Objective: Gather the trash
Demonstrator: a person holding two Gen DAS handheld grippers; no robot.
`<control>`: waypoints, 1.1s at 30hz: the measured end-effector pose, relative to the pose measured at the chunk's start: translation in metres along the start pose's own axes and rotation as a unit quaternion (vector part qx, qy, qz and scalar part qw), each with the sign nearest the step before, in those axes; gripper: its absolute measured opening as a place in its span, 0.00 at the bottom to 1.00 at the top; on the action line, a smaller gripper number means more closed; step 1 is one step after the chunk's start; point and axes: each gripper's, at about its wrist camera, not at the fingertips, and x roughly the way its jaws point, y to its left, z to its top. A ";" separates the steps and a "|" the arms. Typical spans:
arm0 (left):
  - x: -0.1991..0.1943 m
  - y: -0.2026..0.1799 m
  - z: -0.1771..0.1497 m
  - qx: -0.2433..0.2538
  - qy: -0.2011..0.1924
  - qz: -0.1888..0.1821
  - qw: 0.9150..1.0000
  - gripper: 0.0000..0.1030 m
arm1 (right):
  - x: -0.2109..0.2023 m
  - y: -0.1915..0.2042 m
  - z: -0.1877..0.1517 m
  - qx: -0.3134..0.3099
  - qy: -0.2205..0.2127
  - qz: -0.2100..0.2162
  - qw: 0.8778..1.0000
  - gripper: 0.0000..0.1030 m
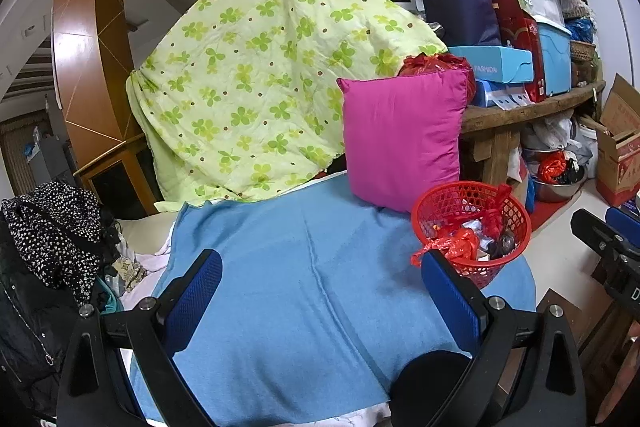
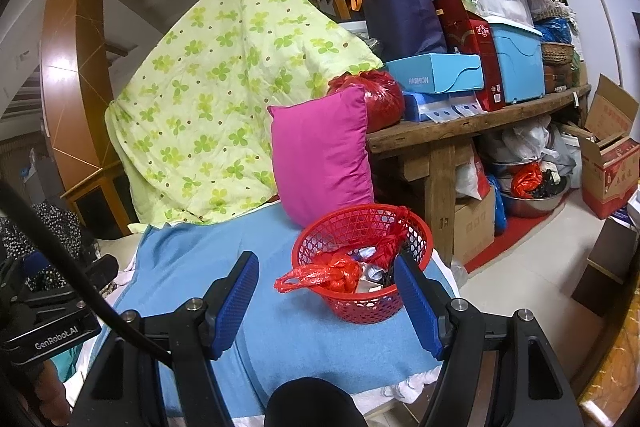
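A red mesh basket [image 1: 472, 223] [image 2: 362, 259] stands on the blue blanket [image 1: 304, 291] [image 2: 288, 327], near its right edge. It holds trash: a crumpled red plastic bag [image 2: 320, 275] hanging over the rim, wrappers and dark scraps. My left gripper [image 1: 322, 271] is open over bare blanket, its right finger just in front of the basket. My right gripper [image 2: 326, 275] is open too, the basket's front rim showing between its fingers, nothing pinched. In the left wrist view, part of the right gripper's body [image 1: 608, 247] shows at the right edge.
A magenta pillow [image 1: 404, 143] [image 2: 324, 155] leans behind the basket against a green clover quilt [image 1: 256, 75]. A wooden bench [image 2: 472, 123] loaded with boxes and bags stands right. Dark clothes [image 1: 48, 227] lie left. A cardboard box [image 2: 608, 163] and a metal basin [image 2: 532, 199] sit on the floor.
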 end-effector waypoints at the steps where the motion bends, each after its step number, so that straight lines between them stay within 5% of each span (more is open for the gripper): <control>1: 0.000 0.000 -0.001 0.001 0.000 0.000 1.000 0.97 | 0.001 -0.001 0.000 0.001 0.002 0.000 1.000 0.71; 33: 0.006 0.004 -0.008 0.010 0.010 -0.006 1.000 0.97 | 0.001 -0.003 -0.006 0.007 0.003 -0.005 1.000 0.71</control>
